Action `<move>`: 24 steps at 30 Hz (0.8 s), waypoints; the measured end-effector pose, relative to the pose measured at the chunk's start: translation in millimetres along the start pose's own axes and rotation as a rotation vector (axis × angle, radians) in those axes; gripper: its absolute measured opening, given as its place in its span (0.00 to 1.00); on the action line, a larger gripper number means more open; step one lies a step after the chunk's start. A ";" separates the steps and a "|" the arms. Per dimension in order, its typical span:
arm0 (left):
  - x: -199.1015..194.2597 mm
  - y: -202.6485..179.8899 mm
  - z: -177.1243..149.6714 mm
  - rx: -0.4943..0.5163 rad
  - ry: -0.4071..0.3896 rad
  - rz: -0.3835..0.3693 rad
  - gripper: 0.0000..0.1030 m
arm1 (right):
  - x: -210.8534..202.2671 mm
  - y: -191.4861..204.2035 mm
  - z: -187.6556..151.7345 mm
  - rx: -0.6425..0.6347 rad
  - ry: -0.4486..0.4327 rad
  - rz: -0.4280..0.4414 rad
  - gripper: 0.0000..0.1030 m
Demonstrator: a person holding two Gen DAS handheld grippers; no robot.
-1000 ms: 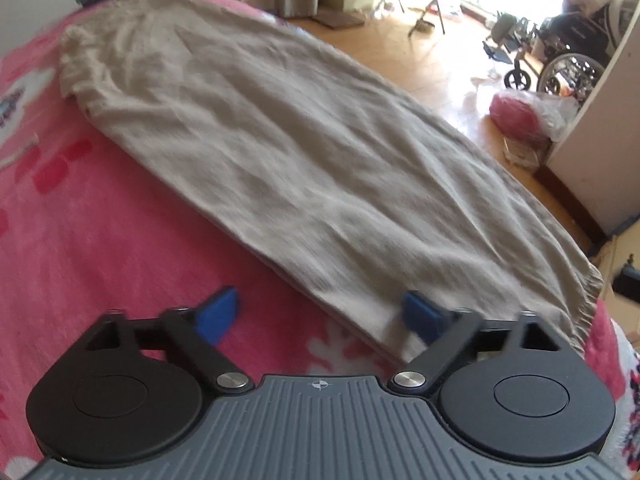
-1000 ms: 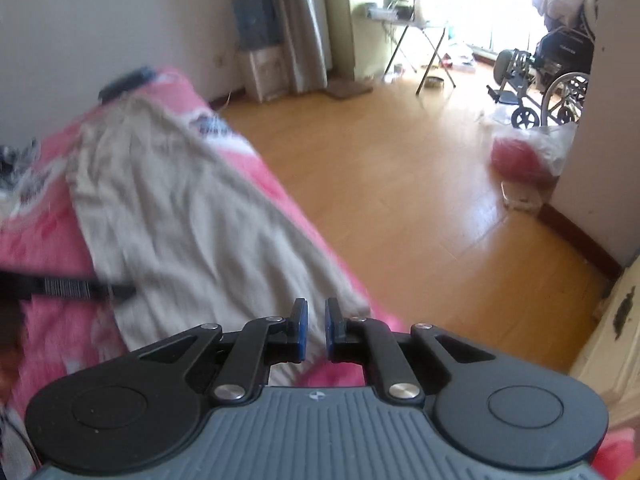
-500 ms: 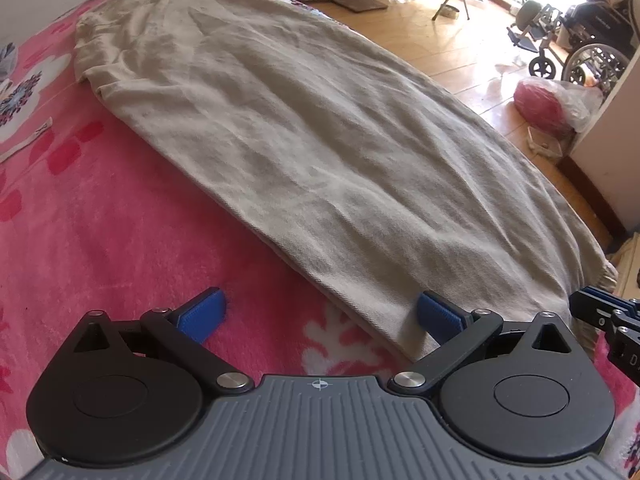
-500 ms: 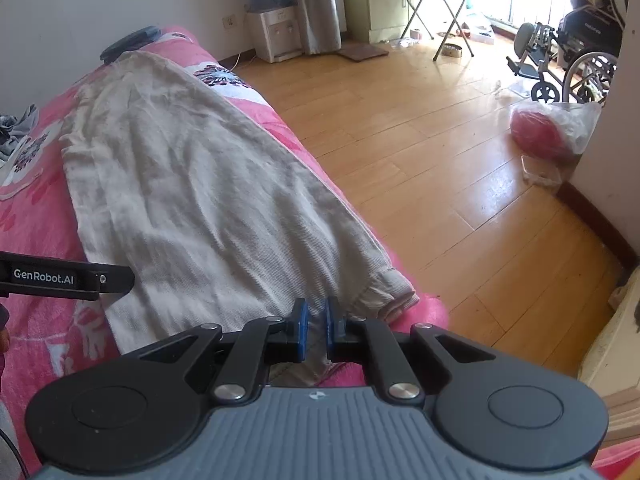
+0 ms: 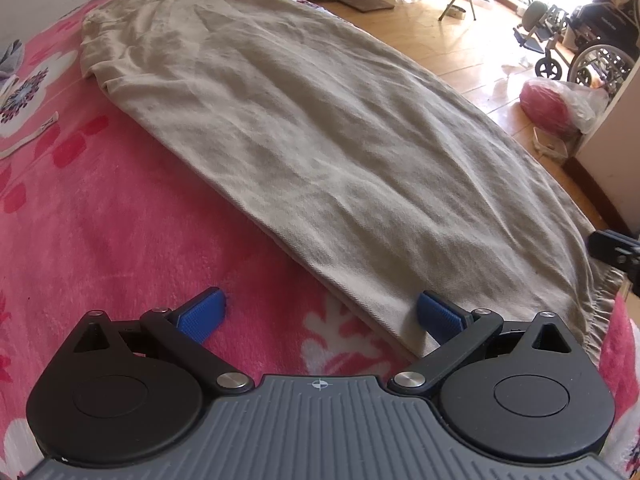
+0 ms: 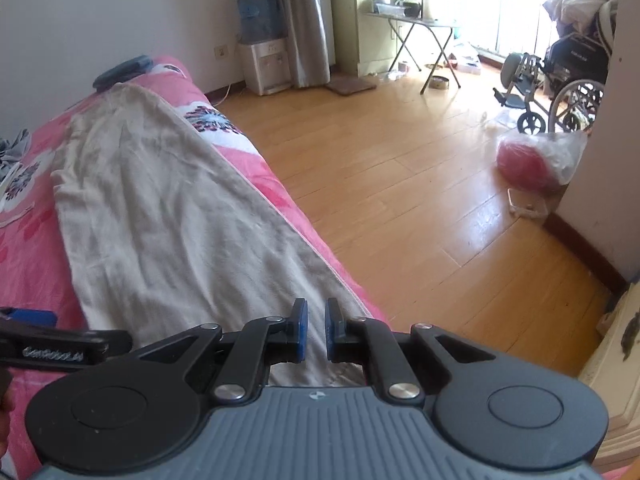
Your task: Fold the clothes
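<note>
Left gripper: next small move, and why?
Probably close the left gripper on the beige garment's near corner: its jaws stand wide open, one pad on the hem, the other over the pink blanket. The right gripper is nearly shut at the opposite corner.

I saw a beige garment [image 5: 320, 140] of coarse, matt woven cloth on a fuzzy pink blanket [image 5: 100, 220]; the wooden floor [image 6: 420, 200] shone glossy beside the bed.

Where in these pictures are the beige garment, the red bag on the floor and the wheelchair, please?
beige garment [image 5: 320, 128], left wrist view, middle of the spread cloth.
red bag [image 6: 528, 164], right wrist view, its red bulk.
wheelchair [image 6: 576, 104], right wrist view, large wheel's rim.
</note>
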State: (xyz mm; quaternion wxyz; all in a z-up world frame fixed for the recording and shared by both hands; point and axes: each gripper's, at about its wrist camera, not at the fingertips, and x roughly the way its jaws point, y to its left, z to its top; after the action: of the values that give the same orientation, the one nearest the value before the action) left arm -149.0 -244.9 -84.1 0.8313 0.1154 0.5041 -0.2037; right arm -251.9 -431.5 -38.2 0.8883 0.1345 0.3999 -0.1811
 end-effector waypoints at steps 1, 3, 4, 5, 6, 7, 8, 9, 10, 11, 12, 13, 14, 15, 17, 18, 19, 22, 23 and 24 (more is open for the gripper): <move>0.2 0.2 0.2 0.000 0.000 0.000 1.00 | 5.6 -0.3 -0.9 0.004 0.014 -0.001 0.09; 0.6 0.9 0.8 0.001 0.002 0.000 1.00 | 18.2 0.7 -6.3 -0.001 0.056 0.000 0.09; 0.5 0.8 1.0 0.000 0.003 0.001 1.00 | 19.4 2.0 -8.6 -0.010 0.049 -0.005 0.09; 0.4 0.7 1.1 -0.001 0.004 0.001 1.00 | 19.3 4.1 -9.7 -0.021 0.044 -0.012 0.09; 0.4 0.7 1.1 -0.004 0.005 0.002 1.00 | 19.2 6.1 -10.8 -0.032 0.040 -0.018 0.09; 0.3 0.7 1.0 -0.006 0.005 0.002 1.00 | 19.1 8.0 -11.8 -0.042 0.035 -0.024 0.09; 0.2 0.7 0.8 -0.008 0.006 0.002 1.00 | 19.0 7.7 -12.2 -0.041 0.033 -0.024 0.09; 0.2 0.7 0.7 -0.009 0.006 0.002 1.00 | 18.8 7.5 -12.6 -0.040 0.031 -0.023 0.09; 0.3 0.9 0.5 -0.011 0.006 0.002 1.00 | 18.7 7.1 -12.7 -0.037 0.031 -0.021 0.09; 0.5 1.0 0.4 -0.012 0.006 0.001 1.00 | 18.6 6.8 -12.9 -0.034 0.031 -0.020 0.09; 0.6 1.0 0.4 -0.013 0.007 0.001 1.00 | 18.5 6.5 -13.0 -0.031 0.031 -0.018 0.09; 0.6 0.9 0.4 -0.013 0.007 0.002 1.00 | 18.7 6.2 -13.0 -0.032 0.031 -0.018 0.09; 0.7 0.7 0.4 -0.014 0.007 0.003 1.00 | 18.7 6.0 -13.0 -0.032 0.030 -0.018 0.09; 0.7 0.6 0.5 -0.014 0.007 0.003 1.00 | 18.6 6.0 -13.4 -0.034 0.030 -0.018 0.09; 0.8 0.3 0.5 -0.014 0.008 0.005 1.00 | 18.6 4.9 -13.4 -0.032 0.028 -0.016 0.09; 0.9 0.1 0.6 -0.015 0.008 0.005 1.00 | 18.6 4.4 -13.3 -0.031 0.027 -0.014 0.09; 1.0 -0.1 0.6 -0.015 0.008 0.006 1.00 | 18.7 4.0 -13.3 -0.030 0.027 -0.013 0.09; 2.3 0.9 1.0 -0.016 0.010 -0.001 1.00 | 17.2 -0.2 -11.6 -0.017 0.033 0.003 0.09; 3.0 2.3 1.7 -0.018 0.015 -0.008 1.00 | 16.0 -3.3 -10.2 -0.003 0.037 0.015 0.09; 3.6 3.7 2.4 -0.021 0.019 -0.016 1.00 | 13.1 -10.2 -8.3 0.038 0.042 0.039 0.11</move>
State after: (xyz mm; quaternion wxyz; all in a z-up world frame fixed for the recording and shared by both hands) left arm -143.9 -243.4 -86.2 0.8259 0.1046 0.5151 -0.2038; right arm -253.7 -440.3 -54.5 0.8805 0.1627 0.4121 -0.1685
